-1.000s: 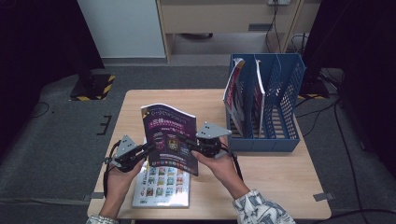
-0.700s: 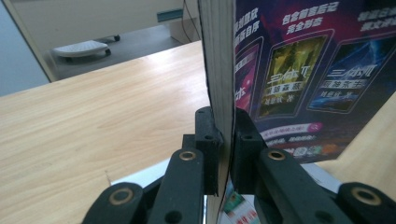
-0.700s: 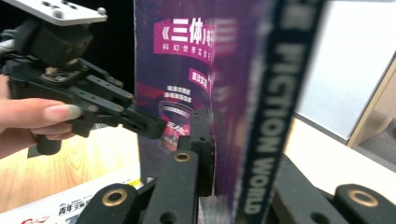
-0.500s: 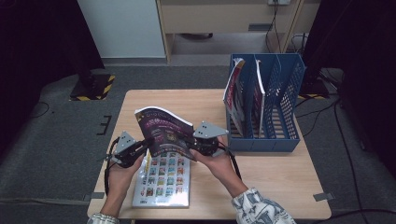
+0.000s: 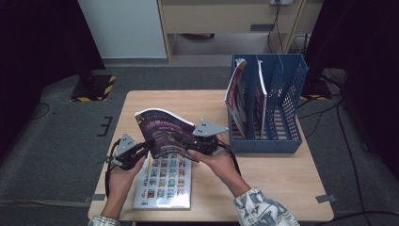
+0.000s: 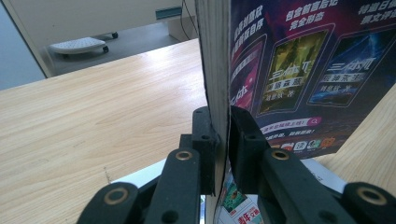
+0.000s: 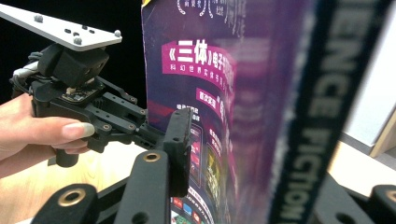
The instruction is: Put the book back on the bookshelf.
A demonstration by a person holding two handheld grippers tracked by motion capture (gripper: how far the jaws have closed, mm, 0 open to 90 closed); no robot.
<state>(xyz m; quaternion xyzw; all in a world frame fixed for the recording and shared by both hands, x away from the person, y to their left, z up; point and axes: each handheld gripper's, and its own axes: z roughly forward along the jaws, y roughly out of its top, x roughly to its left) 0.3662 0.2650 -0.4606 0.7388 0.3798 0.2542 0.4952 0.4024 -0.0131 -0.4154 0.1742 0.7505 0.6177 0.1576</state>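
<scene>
Glossy purple magazine [image 5: 162,132] held up at centre frame, above a flat catalogue [image 5: 164,183].
Left gripper [image 6: 223,140] clamps its paper edge; right gripper [image 5: 181,140], jaws just opening, straddles the spine loosely.

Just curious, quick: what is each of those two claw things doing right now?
Left gripper: shut on the purple magazine's edge.
Right gripper: jaws have just been opening; the magazine sits between them, and whether they grip it cannot be told.
</scene>
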